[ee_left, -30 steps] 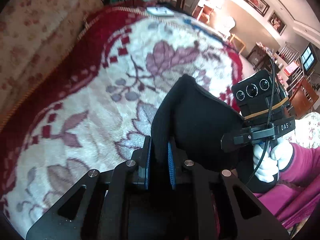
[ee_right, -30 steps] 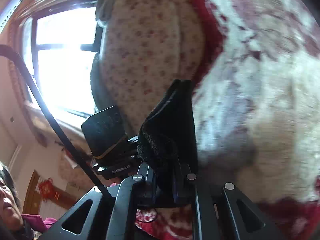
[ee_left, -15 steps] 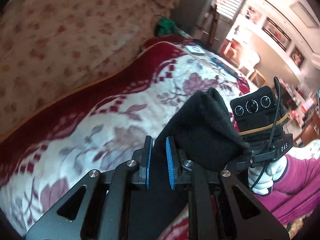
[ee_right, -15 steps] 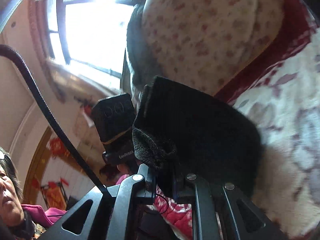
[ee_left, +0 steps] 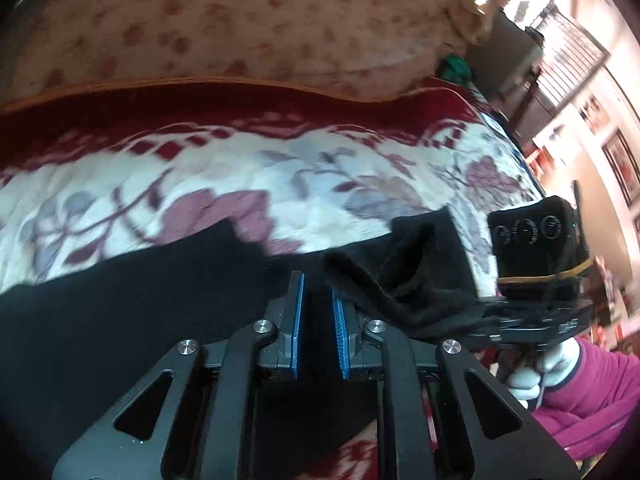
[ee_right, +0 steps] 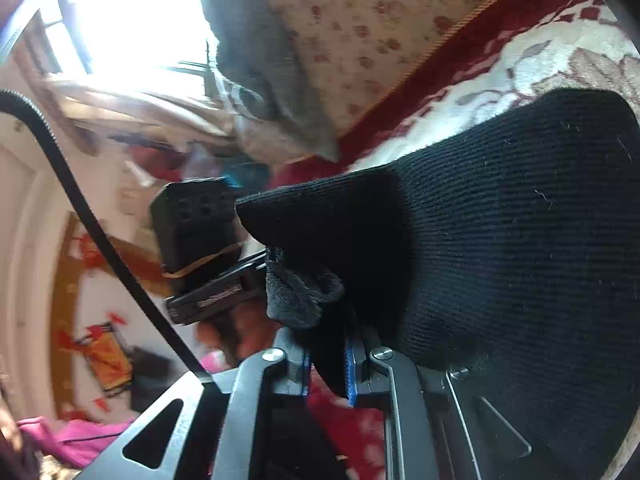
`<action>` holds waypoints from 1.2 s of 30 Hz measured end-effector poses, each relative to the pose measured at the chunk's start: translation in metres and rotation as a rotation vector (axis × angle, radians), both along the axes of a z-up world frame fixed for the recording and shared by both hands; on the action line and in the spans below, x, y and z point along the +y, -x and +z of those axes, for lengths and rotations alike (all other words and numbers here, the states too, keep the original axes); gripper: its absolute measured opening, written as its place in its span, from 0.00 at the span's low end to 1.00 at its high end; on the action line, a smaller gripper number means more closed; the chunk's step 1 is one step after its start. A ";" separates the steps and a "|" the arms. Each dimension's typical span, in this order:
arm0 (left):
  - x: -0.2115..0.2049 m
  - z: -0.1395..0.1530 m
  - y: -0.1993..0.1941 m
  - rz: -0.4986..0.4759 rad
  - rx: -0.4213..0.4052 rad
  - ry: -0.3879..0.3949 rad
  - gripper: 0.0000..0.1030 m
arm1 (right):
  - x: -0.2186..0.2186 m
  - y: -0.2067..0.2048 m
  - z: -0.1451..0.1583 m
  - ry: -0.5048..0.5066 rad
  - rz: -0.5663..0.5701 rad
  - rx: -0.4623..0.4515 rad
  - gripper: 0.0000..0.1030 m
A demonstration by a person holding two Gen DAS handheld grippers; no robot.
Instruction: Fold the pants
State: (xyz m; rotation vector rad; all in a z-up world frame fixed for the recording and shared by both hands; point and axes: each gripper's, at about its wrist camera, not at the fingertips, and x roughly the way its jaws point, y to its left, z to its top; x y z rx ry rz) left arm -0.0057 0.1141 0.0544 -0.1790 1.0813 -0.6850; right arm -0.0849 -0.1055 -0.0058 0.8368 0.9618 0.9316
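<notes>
Pants (ee_left: 152, 300) lie mostly down on the flowered blanket (ee_left: 280, 176) now, so your fold-over looks nearly laid, though flattening and perhaps another fold remain, as far as I can judge. Your left gripper (ee_left: 318, 304) has its jaws parted with nothing clearly pinched between the blue pads (ee_left: 297, 312), whereas a second ago they clamped the cloth. Your right gripper (ee_right: 328, 364) keeps its jaws clenched on a bunched edge of the pants (ee_right: 500, 220), which has sunk from raised to resting on the blanket.
</notes>
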 end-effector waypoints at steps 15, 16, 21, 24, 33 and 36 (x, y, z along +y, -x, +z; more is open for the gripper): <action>0.013 0.046 0.032 0.051 -0.103 0.032 0.13 | -0.030 0.005 0.046 -0.011 -0.067 -0.089 0.37; 0.008 0.048 0.033 0.042 -0.106 0.035 0.13 | -0.039 0.006 0.049 0.009 -0.097 -0.095 0.37; -0.022 0.044 0.042 0.014 -0.109 0.013 0.13 | -0.059 0.000 0.040 0.044 -0.180 -0.065 0.37; -0.036 0.031 0.041 0.033 -0.095 -0.021 0.13 | -0.067 -0.001 0.030 0.045 -0.213 -0.031 0.37; -0.037 -0.005 0.034 0.095 -0.030 -0.049 0.13 | -0.072 -0.006 0.009 0.101 -0.247 0.002 0.37; -0.035 -0.002 0.036 0.114 -0.025 -0.035 0.13 | -0.068 -0.006 0.014 0.143 -0.239 -0.007 0.37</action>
